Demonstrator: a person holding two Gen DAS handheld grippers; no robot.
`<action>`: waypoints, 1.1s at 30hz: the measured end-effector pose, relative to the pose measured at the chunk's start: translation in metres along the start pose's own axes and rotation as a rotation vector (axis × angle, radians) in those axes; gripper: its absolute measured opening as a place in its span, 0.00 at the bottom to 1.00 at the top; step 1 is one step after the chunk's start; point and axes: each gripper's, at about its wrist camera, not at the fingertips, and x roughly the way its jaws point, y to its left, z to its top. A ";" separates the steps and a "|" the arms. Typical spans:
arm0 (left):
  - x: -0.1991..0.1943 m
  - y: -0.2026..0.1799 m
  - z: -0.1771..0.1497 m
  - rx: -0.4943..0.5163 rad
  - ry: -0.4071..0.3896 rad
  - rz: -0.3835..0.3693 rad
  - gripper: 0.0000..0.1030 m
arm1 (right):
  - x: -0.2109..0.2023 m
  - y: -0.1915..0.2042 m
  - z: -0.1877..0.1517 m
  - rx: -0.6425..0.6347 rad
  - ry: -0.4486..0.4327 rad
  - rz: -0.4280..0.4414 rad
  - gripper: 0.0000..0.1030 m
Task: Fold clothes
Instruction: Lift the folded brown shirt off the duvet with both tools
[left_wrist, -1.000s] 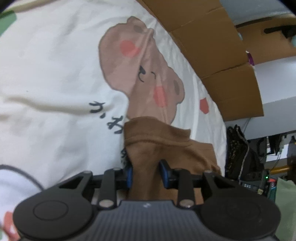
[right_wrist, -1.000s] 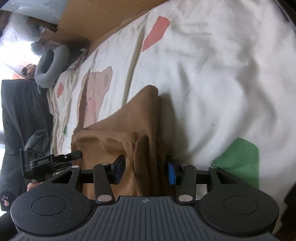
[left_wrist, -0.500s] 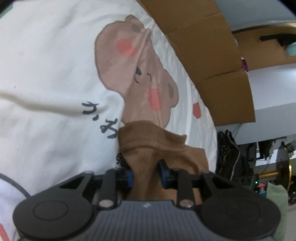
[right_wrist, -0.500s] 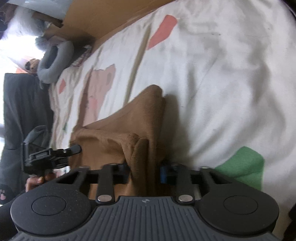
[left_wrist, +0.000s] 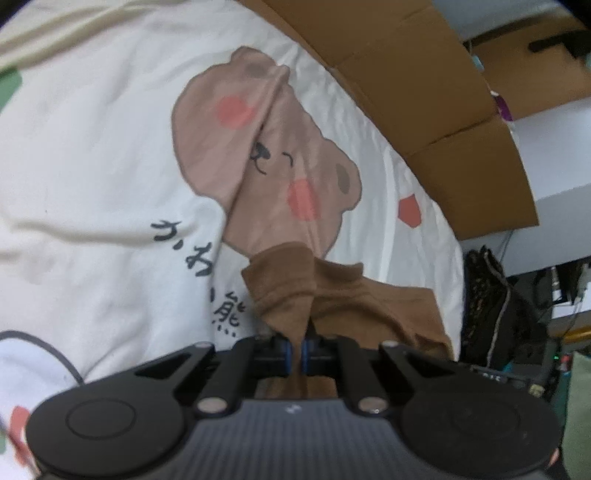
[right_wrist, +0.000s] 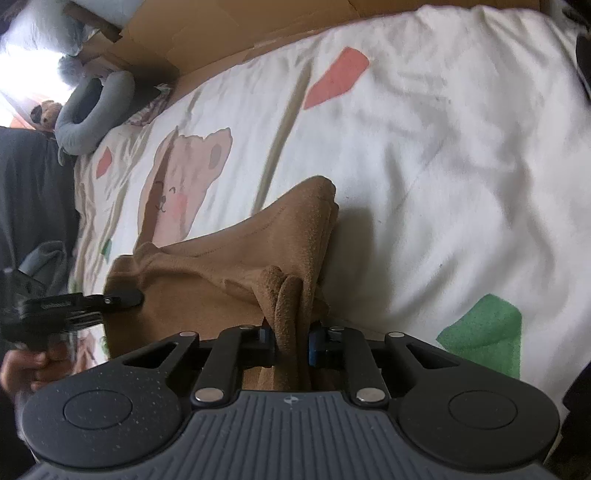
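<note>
our left tool is pinched tight on a gathered ridge of the brown garment, its blue pads almost meeting with only a thin fold of cloth between them. our right tool has a thicker bunch of the same brown garment between its jaws, which are closing on it, the pads pressing the doubled edge from both sides. from the right wrist view we can also see the left tool at the garment's far edge, with a hand behind it, so we have the cloth by two edges that lie well apart. the garment lies on the bed, spread over a cream bedsheet printed with a bear face and coloured patches, and it tents up towards each tool. we judge it to be light, soft and fleecy: it drapes and bunches freely, will not hold a crease by itself, and is not likely to slip from the pads. we think the hems or corners are the best places to take hold, with enough layers pinched that the cloth hangs evenly. on the bedsheet beside the bear we see dark handwritten-style east asian characters, but we cannot read them with certainty. beyond the bed stand cardboard panels, and a grey neck pillow lies near the far end.
</note>
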 end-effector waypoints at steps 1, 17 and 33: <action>-0.002 -0.004 0.000 0.010 -0.002 0.016 0.05 | -0.002 0.006 0.000 -0.021 -0.003 -0.016 0.13; -0.068 -0.094 -0.013 0.059 0.007 0.191 0.04 | -0.065 0.070 -0.005 -0.046 -0.010 -0.154 0.12; -0.162 -0.171 -0.030 0.119 -0.076 0.179 0.04 | -0.179 0.132 -0.013 -0.094 -0.122 -0.101 0.11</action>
